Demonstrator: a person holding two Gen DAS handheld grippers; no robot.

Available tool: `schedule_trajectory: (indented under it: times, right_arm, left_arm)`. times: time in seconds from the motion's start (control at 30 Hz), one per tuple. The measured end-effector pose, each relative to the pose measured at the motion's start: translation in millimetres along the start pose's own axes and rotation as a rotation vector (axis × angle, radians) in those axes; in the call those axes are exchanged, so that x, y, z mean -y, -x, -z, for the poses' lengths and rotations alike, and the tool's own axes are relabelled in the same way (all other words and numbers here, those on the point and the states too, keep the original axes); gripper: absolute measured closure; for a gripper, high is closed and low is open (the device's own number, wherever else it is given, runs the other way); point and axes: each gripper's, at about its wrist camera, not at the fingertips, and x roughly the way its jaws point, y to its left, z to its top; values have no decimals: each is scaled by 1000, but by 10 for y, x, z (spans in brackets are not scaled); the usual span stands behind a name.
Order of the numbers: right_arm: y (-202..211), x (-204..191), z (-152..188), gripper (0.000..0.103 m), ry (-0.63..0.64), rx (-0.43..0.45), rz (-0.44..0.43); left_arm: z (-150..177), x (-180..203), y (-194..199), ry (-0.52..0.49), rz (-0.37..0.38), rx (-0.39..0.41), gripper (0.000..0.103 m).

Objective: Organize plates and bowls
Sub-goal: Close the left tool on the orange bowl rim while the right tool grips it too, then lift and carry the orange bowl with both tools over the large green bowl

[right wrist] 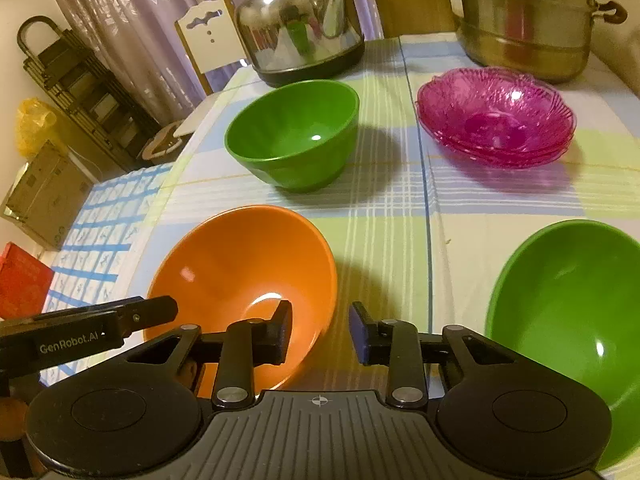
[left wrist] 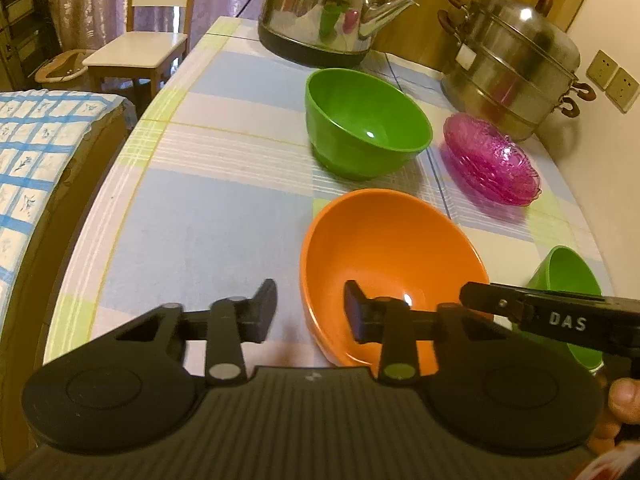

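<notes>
An orange bowl (left wrist: 384, 248) (right wrist: 240, 264) sits on the checked tablecloth near the front. My left gripper (left wrist: 310, 310) is open, its jaws astride the bowl's left rim. My right gripper (right wrist: 320, 334) is open, its jaws astride the same bowl's right rim; it shows in the left wrist view (left wrist: 472, 296). A green bowl (left wrist: 366, 122) (right wrist: 294, 134) stands further back. A second green bowl (right wrist: 572, 312) (left wrist: 572, 272) sits at the front right. A stack of pink glass plates (left wrist: 492, 158) (right wrist: 496, 116) lies at the back right.
A steel kettle (left wrist: 324, 4) (right wrist: 298, 24) and a stacked steel steamer pot (left wrist: 516, 60) (right wrist: 524, 12) stand at the table's back. A white chair (left wrist: 140, 48) stands past the left edge, with a blue checked cloth (left wrist: 36, 160) to the left.
</notes>
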Motion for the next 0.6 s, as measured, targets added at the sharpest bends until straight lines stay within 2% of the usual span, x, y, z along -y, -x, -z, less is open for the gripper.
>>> schedule_trajectory:
  times: [0.13, 0.33, 0.6]
  right_arm:
    - [-97, 18, -37, 81, -3, -14, 4]
    - [-159, 31, -43, 90, -11, -29, 5]
    - [-124, 51, -31, 92, -31, -36, 4]
  left_arm:
    - [-16, 14, -58, -7, 6, -7, 85]
    - [0, 56, -80, -35, -21, -11, 89]
    - [2, 98, -51, -43, -31, -17, 90]
